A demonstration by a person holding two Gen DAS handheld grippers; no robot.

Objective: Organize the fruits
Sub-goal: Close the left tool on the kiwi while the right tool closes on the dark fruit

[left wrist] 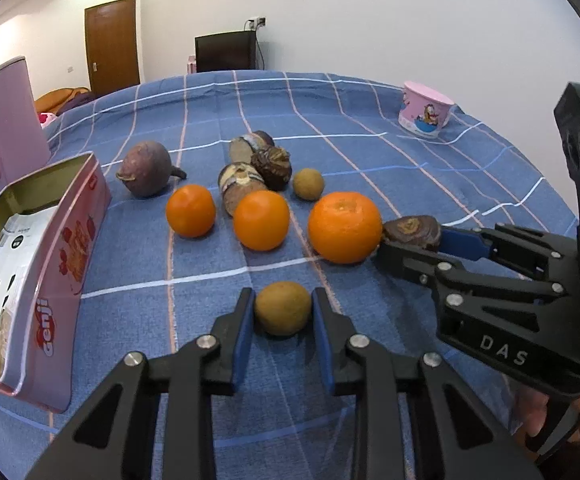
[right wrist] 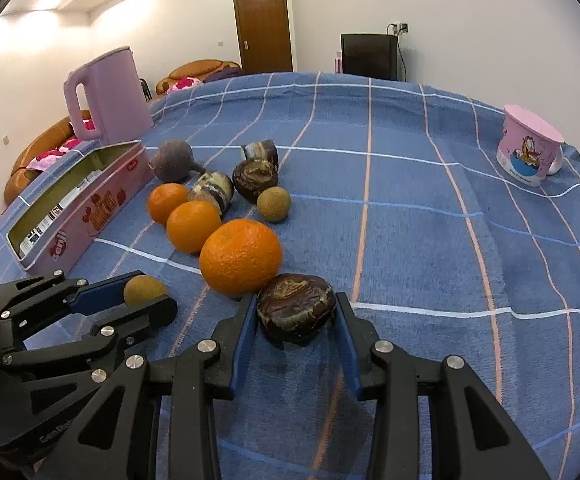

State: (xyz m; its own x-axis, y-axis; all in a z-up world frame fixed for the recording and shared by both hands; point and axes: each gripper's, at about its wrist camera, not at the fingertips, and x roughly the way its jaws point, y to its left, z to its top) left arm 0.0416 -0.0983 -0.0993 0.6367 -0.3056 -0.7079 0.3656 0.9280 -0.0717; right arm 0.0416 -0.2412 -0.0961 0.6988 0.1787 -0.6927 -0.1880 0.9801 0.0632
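Observation:
In the left wrist view my left gripper (left wrist: 282, 298) is shut on a small round brown fruit (left wrist: 282, 314) that rests on the blue checked cloth (left wrist: 430, 168). The right wrist view shows that same grip, left gripper (right wrist: 149, 296) on the fruit (right wrist: 142, 287). My right gripper (right wrist: 294, 300) is shut on a dark brown, wrinkled water chestnut (right wrist: 296, 312), also on the cloth; it touches the big orange (right wrist: 241, 262). Two smaller oranges (left wrist: 261, 220) (left wrist: 190, 210) lie in a row with the big orange (left wrist: 344, 227). Behind them lie another small brown fruit (left wrist: 308, 184), several water chestnuts (left wrist: 271, 166) and a purple root (left wrist: 145, 174).
An open pink tin (left wrist: 55, 280) with packets inside stands at the left, a pink kettle (left wrist: 7, 120) behind it. A pink cartoon mug (left wrist: 426, 116) sits at the far right near the cloth's edge. A person's hand (left wrist: 538, 416) holds the right gripper.

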